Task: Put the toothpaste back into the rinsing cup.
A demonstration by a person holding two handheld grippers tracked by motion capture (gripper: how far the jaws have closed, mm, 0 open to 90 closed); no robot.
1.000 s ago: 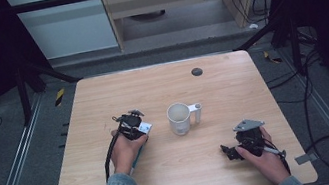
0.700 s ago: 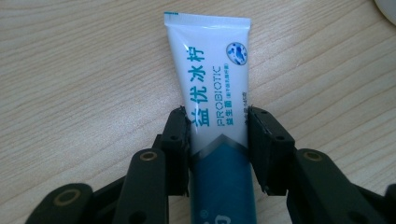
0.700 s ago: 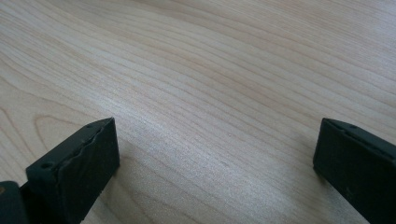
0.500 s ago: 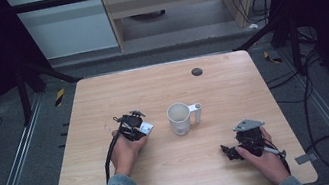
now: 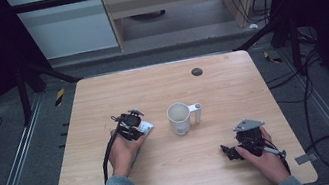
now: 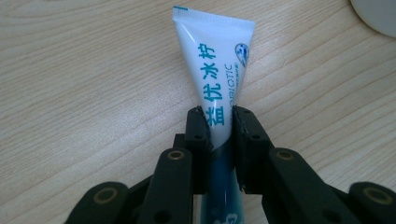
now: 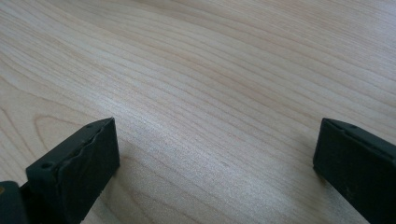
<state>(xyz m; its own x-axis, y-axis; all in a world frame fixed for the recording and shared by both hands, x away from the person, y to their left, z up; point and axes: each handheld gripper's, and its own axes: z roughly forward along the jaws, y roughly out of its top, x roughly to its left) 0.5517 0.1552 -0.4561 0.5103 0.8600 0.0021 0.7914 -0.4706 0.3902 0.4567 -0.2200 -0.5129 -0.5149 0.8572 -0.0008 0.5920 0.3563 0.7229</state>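
Left tool (image 6: 219, 116): its jaws have just been closing and now pinch a toothpaste tube (image 6: 215, 70) between them, pads pressed on both sides of the tube about midway along.
Left tool, seen from above (image 5: 132, 124): held in the person's left hand (image 5: 123, 152), left of the middle of the worktop (image 5: 102, 98).
Toothpaste tube: white with blue print, lying flat on the worktop; the flat crimped end points away from the left tool, the darker end runs back under the jaws. In the high view its white end (image 5: 146, 127) pokes out just right of the tool.
Mug (image 5: 180, 118): white, upright, handle turned to the right; it stands near the tube's free end, not touching it.
Right tool (image 5: 237, 150): held in the right hand (image 5: 265, 159) at the near right of the worktop, well apart from the mug; jaws spread wide with bare wood between them.
Dark round spot (image 5: 196, 72): at the far side of the worktop, beyond the mug.
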